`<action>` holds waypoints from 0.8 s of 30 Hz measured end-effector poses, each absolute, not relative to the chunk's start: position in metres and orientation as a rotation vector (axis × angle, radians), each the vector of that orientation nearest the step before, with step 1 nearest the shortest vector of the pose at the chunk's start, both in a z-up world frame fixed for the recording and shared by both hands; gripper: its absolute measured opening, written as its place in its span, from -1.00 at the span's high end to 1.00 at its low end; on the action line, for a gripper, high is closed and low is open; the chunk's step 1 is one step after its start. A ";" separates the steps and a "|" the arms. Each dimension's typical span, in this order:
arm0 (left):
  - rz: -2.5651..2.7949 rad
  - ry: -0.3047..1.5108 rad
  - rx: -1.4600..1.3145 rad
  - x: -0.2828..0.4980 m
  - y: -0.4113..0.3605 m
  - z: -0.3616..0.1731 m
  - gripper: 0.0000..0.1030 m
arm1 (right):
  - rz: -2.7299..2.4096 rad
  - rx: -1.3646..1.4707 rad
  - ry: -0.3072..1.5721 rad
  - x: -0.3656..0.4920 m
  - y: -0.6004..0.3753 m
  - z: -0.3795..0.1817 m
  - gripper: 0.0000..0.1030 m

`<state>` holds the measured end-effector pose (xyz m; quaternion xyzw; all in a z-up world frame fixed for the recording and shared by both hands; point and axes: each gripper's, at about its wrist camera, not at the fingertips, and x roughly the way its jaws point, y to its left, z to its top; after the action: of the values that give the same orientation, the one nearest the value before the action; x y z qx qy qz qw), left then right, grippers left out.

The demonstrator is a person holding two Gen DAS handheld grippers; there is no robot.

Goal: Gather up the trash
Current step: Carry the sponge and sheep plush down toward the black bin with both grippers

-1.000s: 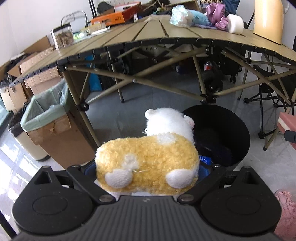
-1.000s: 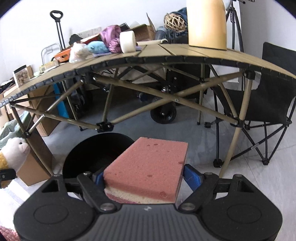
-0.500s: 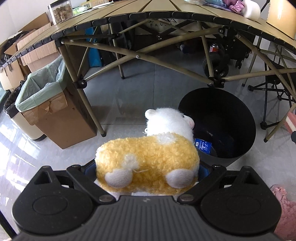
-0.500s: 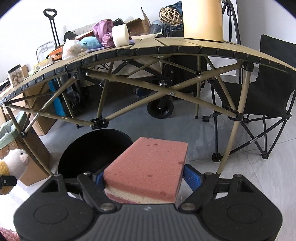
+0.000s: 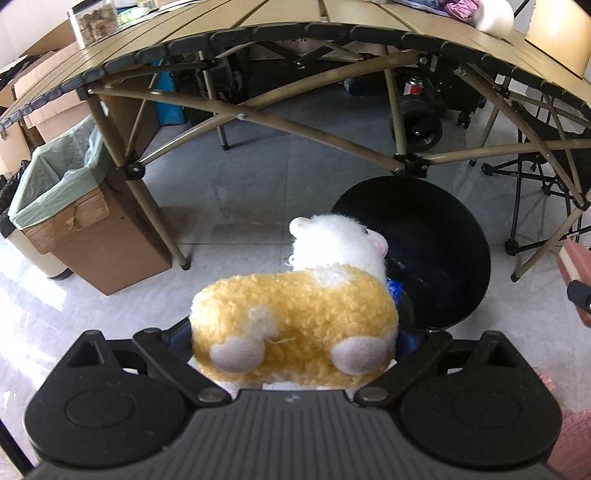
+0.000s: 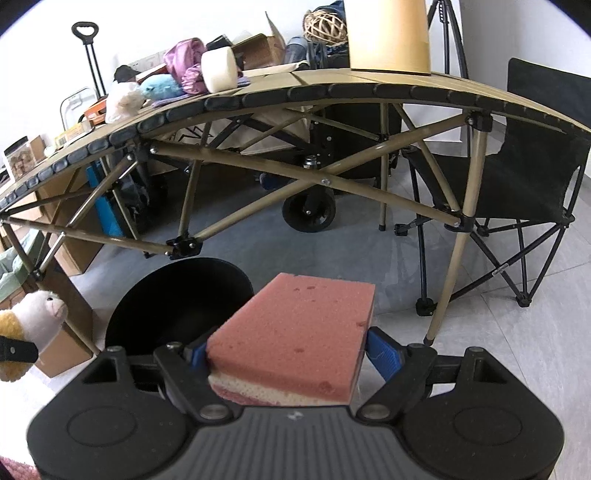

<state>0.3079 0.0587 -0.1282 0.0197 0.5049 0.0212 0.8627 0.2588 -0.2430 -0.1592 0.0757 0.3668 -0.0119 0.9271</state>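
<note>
At your far left a lined cardboard box (image 5: 70, 236) stands by the slatted surface (image 5: 258, 18). Your left claw (image 5: 295, 332) pinches the plush sheep (image 5: 295, 317) beside the black bin (image 5: 436, 251); your right claw (image 6: 288, 354) pinches the pink sponge (image 6: 295, 332).

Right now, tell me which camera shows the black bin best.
The left wrist view. It looks down into the black bin, showing most of the rim and some contents, with only the plush sheep hiding the near edge. The right wrist view shows the bin lower, partly behind the pink sponge.
</note>
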 end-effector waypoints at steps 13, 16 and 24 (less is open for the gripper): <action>-0.012 1.088 0.035 0.337 0.020 -0.127 -0.91 | -0.048 0.177 0.756 0.257 -0.255 -0.161 -0.59; -0.031 1.097 0.031 0.344 0.007 -0.127 -0.91 | -0.057 0.181 0.756 0.257 -0.258 -0.161 -0.59; -0.068 1.122 0.037 0.361 -0.029 -0.132 -0.91 | -0.086 0.191 0.762 0.255 -0.273 -0.165 -0.59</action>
<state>0.3606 -0.0287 -0.1322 0.0175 0.5320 -0.0324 0.8460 0.2547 -0.2726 -0.1649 0.0933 0.3712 -0.0421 0.9229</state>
